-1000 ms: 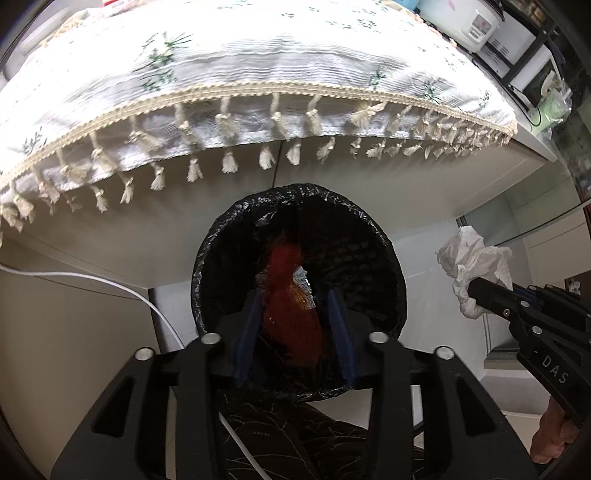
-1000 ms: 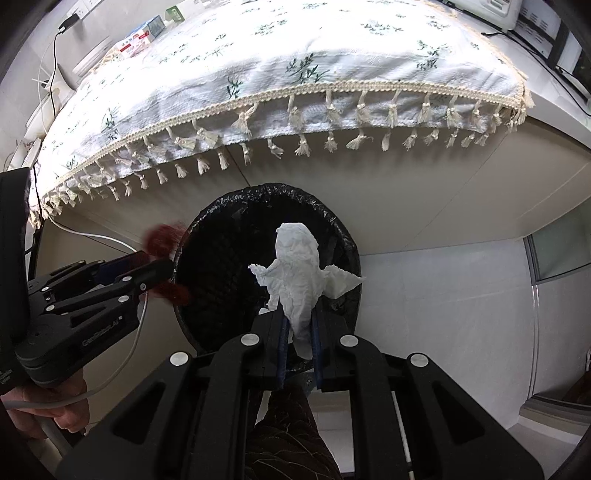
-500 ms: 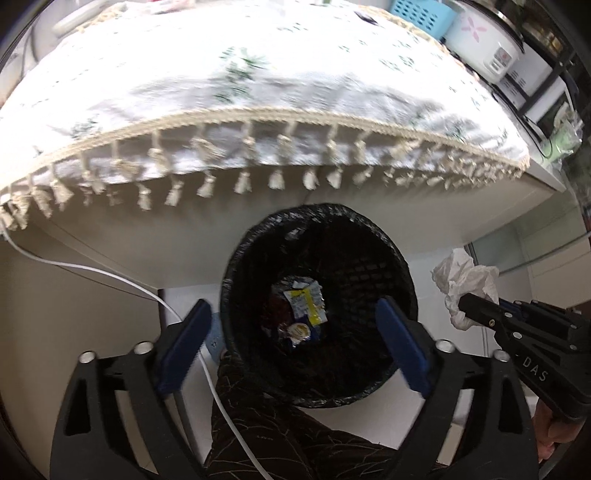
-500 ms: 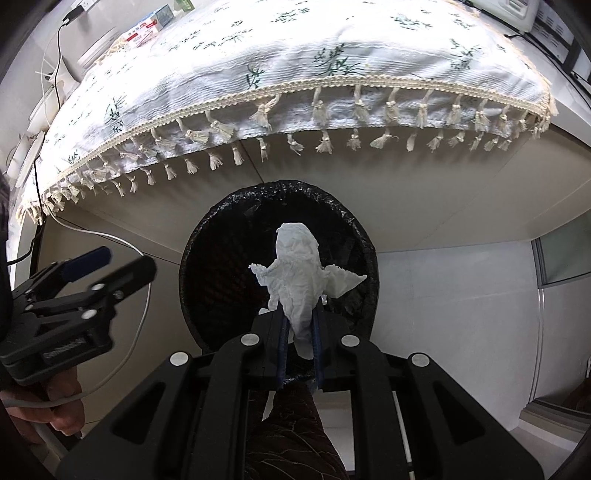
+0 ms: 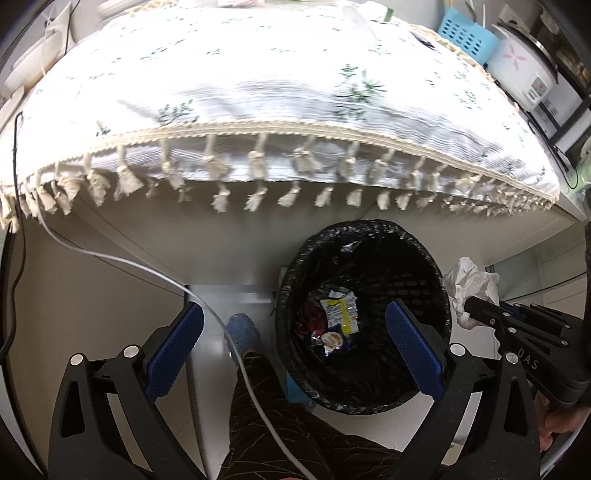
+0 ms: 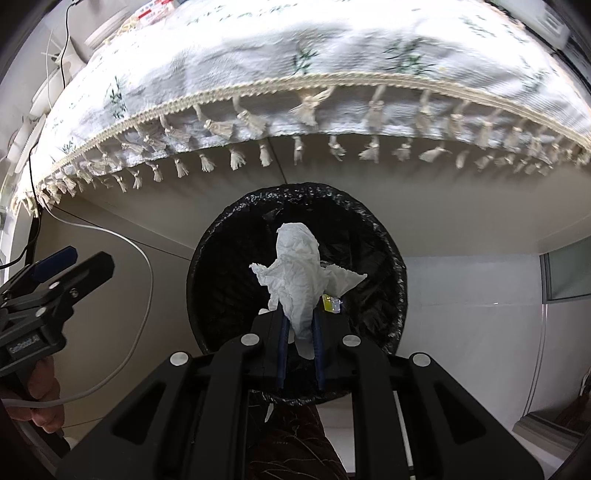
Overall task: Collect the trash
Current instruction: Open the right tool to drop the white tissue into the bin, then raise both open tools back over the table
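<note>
A round black bin lined with a black bag stands on the floor under the table edge. Inside lie a red wrapper, a yellow wrapper and other scraps. My left gripper is open wide and empty, left of the bin's mouth. My right gripper is shut on a crumpled white tissue, held right above the bin. In the left wrist view the tissue hangs at the bin's right rim. The left gripper shows at the left of the right wrist view.
A white tablecloth with tassels overhangs the table above the bin. A white cable runs down across the floor past my leg and blue slipper. A rice cooker and blue basket stand at the back right.
My left gripper opened and dropped the red wrapper into the bin, then drew off to the left. My right gripper brought the tissue lower over the bin's mouth.
</note>
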A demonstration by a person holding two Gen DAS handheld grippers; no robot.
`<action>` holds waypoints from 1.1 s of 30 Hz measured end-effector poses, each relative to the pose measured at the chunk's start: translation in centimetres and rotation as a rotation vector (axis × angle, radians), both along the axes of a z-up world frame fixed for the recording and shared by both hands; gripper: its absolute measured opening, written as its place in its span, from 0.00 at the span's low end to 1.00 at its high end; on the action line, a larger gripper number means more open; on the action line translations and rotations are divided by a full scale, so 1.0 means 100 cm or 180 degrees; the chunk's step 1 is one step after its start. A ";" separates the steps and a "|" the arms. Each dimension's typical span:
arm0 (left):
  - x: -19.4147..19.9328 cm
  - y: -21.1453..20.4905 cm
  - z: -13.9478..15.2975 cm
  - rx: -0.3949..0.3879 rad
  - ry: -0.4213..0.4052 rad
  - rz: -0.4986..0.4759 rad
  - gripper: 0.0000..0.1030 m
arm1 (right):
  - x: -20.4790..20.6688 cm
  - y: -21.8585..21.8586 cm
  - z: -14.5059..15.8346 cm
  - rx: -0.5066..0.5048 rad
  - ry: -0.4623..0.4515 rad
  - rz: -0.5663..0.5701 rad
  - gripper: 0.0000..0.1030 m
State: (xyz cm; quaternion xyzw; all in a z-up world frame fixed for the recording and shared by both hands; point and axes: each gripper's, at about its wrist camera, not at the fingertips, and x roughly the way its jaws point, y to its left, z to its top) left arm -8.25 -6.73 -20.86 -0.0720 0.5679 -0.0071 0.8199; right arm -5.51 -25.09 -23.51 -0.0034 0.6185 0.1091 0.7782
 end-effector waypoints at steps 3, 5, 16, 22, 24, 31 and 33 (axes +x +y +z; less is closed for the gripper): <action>0.001 0.006 -0.001 0.0012 0.0011 0.0028 0.94 | 0.006 0.007 -0.004 -0.0032 0.0000 0.0051 0.12; 0.002 0.009 -0.002 0.0006 0.0014 0.0040 0.94 | 0.009 0.010 -0.006 -0.0053 0.0002 0.0073 0.15; 0.011 0.005 -0.004 0.0031 0.0015 -0.0020 0.94 | 0.021 0.011 -0.003 -0.0086 -0.0088 0.0078 0.51; 0.017 -0.003 -0.003 0.0059 0.0008 -0.0091 0.94 | 0.020 0.002 0.001 -0.0097 -0.0134 0.0053 0.68; 0.018 -0.005 -0.003 0.0069 0.0003 -0.0092 0.94 | 0.019 -0.002 0.003 -0.0108 -0.0168 0.0055 0.72; 0.017 -0.001 -0.002 0.0052 0.0021 -0.0036 0.94 | 0.016 -0.005 0.015 -0.0229 -0.0295 0.0019 0.88; 0.016 -0.001 -0.001 0.0069 0.0017 -0.0028 0.94 | 0.014 -0.007 0.020 -0.0229 -0.0329 0.0009 0.90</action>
